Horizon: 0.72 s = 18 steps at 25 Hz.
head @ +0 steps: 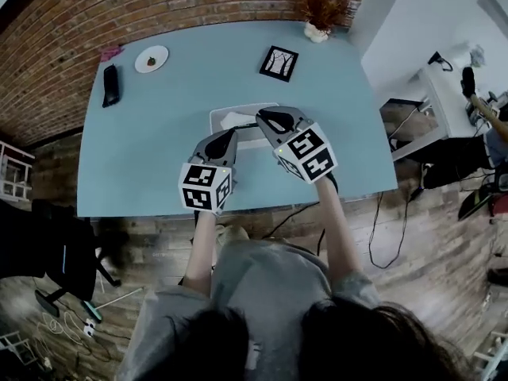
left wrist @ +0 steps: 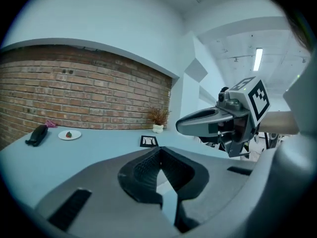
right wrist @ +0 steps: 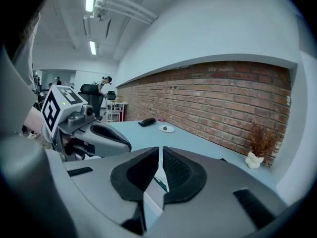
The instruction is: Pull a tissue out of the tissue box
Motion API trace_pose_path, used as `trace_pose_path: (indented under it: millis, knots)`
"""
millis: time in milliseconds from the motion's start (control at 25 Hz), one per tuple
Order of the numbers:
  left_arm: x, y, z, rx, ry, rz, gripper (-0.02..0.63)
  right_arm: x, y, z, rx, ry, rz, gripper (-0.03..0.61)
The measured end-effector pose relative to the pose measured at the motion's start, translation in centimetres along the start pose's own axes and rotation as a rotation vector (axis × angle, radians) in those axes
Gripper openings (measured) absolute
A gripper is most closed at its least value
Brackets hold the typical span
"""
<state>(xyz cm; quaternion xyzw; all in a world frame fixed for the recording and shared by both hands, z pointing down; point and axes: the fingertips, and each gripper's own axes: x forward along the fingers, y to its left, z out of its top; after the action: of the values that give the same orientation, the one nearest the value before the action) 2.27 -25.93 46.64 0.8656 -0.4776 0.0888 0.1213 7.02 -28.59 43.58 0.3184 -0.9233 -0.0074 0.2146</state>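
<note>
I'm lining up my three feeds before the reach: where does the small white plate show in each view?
Head view: the white plate is at the upper left, on the far side of the table.
Left gripper view: the plate is at the left, mid-height, below the brick wall.
Right gripper view: the plate is small, near the centre.
Shared landmark: the potted dried plant.

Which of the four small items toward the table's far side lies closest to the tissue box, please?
The black-framed picture, just beyond the tissue box; the white plate, the black object and the plant pot all sit farther off.
</note>
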Motion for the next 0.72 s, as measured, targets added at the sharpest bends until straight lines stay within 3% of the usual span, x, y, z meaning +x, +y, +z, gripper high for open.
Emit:
trace_pose_path:
  millis: [160,440,720]
  knots:
    - [0.3,0.1,-1.1,-0.034,0.025,0.05,0.003,1.7,-0.3,-1.8,-0.049,0.075,0.089,0.031]
    - [1.2,2.1,-3.4,-0.098,0.092,0.071,0.003,5.6,0.0,-3.9,-0.115,0.2,0.177,0.074]
    - [2.2,4.0,-4.2,-0.109,0.13,0.1,0.003,8.6,-0.1,-6.4,-0.193,0.307,0.263,0.11]
